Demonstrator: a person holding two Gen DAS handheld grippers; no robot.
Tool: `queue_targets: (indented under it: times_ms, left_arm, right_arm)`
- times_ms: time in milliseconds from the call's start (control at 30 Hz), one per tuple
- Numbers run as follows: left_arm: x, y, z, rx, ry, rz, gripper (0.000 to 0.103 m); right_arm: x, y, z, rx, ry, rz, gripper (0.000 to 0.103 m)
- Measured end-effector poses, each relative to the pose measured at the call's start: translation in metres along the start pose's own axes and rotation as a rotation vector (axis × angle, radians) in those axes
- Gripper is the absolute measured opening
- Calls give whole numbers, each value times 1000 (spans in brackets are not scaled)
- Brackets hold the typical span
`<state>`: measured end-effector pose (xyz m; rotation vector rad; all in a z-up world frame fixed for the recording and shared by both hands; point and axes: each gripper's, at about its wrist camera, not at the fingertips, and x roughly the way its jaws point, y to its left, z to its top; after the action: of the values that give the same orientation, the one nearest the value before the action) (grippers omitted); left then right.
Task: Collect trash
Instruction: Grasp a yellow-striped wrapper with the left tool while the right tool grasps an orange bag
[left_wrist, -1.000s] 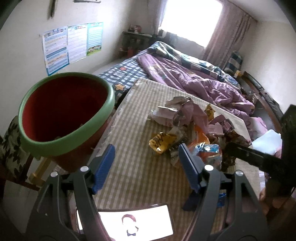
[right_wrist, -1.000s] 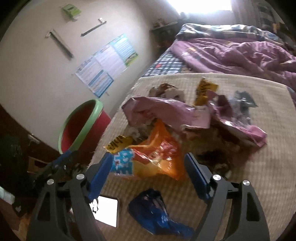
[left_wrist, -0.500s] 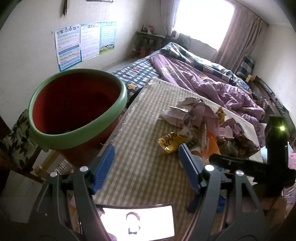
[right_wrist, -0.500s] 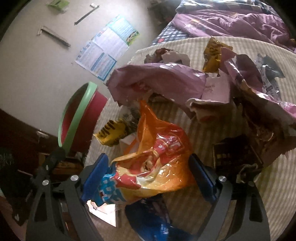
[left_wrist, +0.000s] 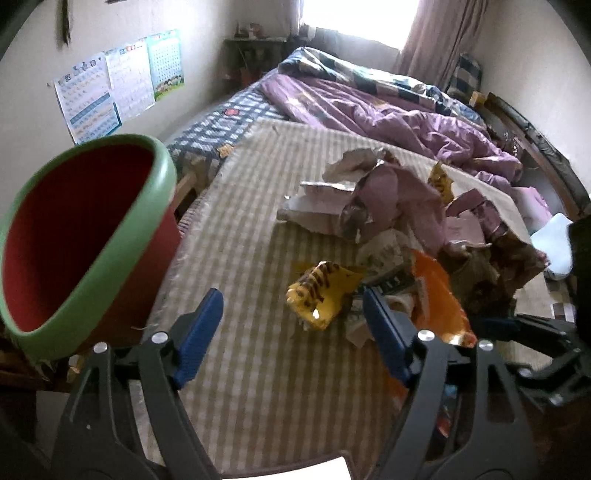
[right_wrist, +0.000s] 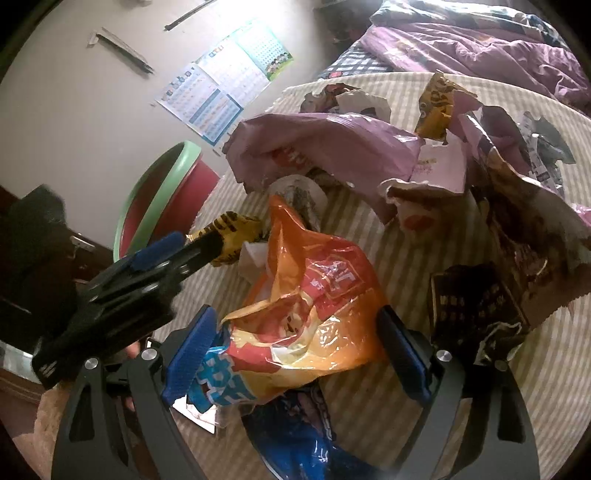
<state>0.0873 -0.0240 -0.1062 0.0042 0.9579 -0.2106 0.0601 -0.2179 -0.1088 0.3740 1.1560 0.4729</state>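
A pile of wrappers lies on a checked mat (left_wrist: 240, 229). My right gripper (right_wrist: 295, 347) is open with its fingers on either side of an orange snack bag (right_wrist: 314, 306); the bag also shows in the left wrist view (left_wrist: 439, 299). My left gripper (left_wrist: 291, 328) is open and empty, just short of a yellow wrapper (left_wrist: 325, 291), which also shows in the right wrist view (right_wrist: 232, 236). A red bin with a green rim (left_wrist: 74, 236) stands off the mat's left edge, also seen in the right wrist view (right_wrist: 162, 195).
A large purple bag (right_wrist: 325, 147), a dark brown wrapper (right_wrist: 476, 302) and a blue wrapper (right_wrist: 295, 424) lie around the orange bag. A purple duvet (left_wrist: 388, 110) covers the bed behind. A phone's edge (left_wrist: 288, 472) lies at the mat's near end.
My right gripper has moved forward so the orange bag now sits between its fingers. My left gripper has moved forward and right toward the yellow wrapper; the bin has slid left in its view.
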Motion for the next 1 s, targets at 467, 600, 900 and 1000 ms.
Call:
queue_targets:
  times_ms: [467,600,900,1000]
  left_arm:
    - [-2,-2,-4,-53,15,-52,20]
    - [-26,2,-4,-98,-41,-56,20]
    - [-66,10,-4,-147,-134,-28,20]
    - [-72,12,-6,-149,-145,-21,20]
  right_arm:
    - [-7,7,0,-13,-37,18,65]
    - [-10,8,1,-6,-43,2,64]
    - [-10,13,-3,55,-31,0,82]
    - [-7,13,-4,84,-11,-13,82]
